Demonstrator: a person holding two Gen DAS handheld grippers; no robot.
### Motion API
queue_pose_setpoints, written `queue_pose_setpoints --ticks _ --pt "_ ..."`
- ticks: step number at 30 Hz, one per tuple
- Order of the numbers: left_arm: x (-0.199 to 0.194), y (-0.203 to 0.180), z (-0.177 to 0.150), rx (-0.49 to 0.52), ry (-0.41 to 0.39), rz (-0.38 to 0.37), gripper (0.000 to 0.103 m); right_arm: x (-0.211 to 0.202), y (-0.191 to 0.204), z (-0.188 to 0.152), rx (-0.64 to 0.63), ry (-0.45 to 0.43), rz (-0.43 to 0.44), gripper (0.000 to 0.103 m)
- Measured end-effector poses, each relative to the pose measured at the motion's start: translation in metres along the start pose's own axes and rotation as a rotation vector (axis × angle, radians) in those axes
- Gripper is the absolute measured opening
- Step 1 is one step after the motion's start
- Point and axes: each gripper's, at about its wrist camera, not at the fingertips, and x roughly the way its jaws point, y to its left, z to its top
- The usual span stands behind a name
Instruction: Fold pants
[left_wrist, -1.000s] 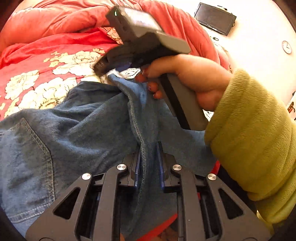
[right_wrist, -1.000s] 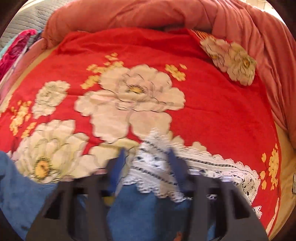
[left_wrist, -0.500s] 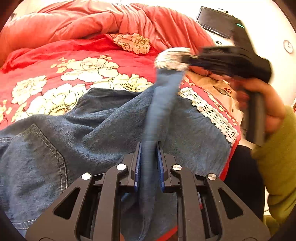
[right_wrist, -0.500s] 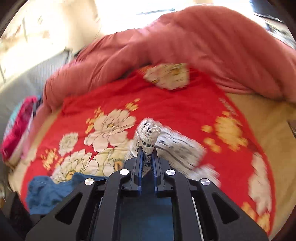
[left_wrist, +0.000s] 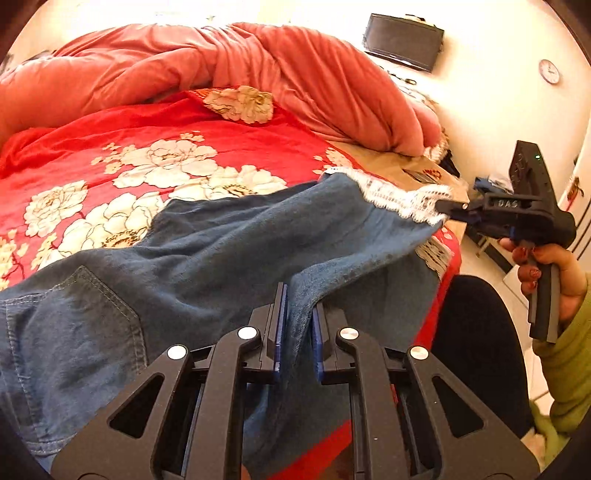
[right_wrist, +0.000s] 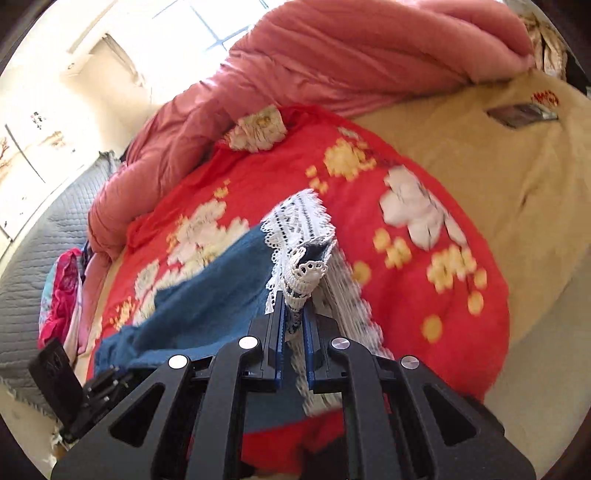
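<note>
Blue denim pants with a back pocket and a white lace hem lie across a red flowered bedspread. My left gripper is shut on a fold of the denim near the front of the bed. At the right edge of the left wrist view, my right gripper holds the lace hem and stretches the leg out sideways. In the right wrist view my right gripper is shut on the bunched lace hem, with the blue leg trailing to the left.
A bunched pink duvet fills the back of the bed. The red flowered bedspread covers the middle, a beige sheet the right side. A hand in a green sleeve holds the right gripper's handle. A dark screen stands behind.
My right gripper shut on the lace hem and swept far right off the bed's side, rolling as it went, pulling the pant leg out flat. My left gripper kept its grip in place.
</note>
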Motion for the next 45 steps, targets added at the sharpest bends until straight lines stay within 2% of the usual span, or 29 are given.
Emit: queue_pose_setpoints --ticks 6,16,22,27,29,30,31,35,37,39,41,42,45 --pt "0.001 -0.016 -0.006 0.061 0.015 -0.012 0.006 0.005 -0.011 -0.009 0.041 0.035 -0.005 0.011" --pt "-0.016 -0.02 -0.012 0.082 -0.011 -0.03 0.004 -0.013 -0.014 -0.013 0.02 0.037 0.028 0.01" --pt "-0.018 -0.024 -0.024 0.117 0.019 -0.022 0.004 -0.004 -0.027 -0.026 0.057 0.092 0.012 0.011" --pt "-0.009 -0.024 -0.034 0.126 0.073 -0.016 0.004 0.0 -0.039 -0.032 0.098 0.1 0.006 0.011" --pt "-0.004 -0.024 -0.037 0.132 0.093 -0.009 0.004 -0.002 -0.041 -0.032 0.113 0.105 -0.001 0.019" --pt "-0.003 -0.025 -0.038 0.134 0.096 -0.006 0.004 -0.005 -0.041 -0.032 0.111 0.105 -0.019 0.027" --pt "-0.002 -0.024 -0.038 0.134 0.101 -0.005 0.004 -0.01 -0.043 -0.032 0.108 0.095 -0.046 0.029" --pt "0.001 -0.023 -0.042 0.129 0.118 0.003 0.005 -0.035 -0.038 -0.029 0.069 0.018 -0.069 0.031" --pt "0.002 -0.024 -0.045 0.13 0.125 0.008 0.006 -0.043 -0.02 -0.027 -0.014 -0.009 -0.073 0.044" --pt "0.002 -0.024 -0.046 0.125 0.127 0.011 0.009 -0.04 0.004 -0.028 -0.107 -0.009 -0.03 0.046" --pt "-0.003 -0.024 -0.048 0.107 0.12 -0.009 0.02 -0.029 0.026 -0.029 -0.189 0.017 -0.011 0.047" --pt "-0.007 -0.025 -0.049 0.098 0.115 -0.015 0.027 -0.019 0.041 -0.03 -0.251 0.036 -0.01 0.052" --pt "-0.022 -0.022 -0.052 0.051 0.087 -0.023 0.031 0.011 0.067 -0.035 -0.383 0.088 -0.025 0.067"
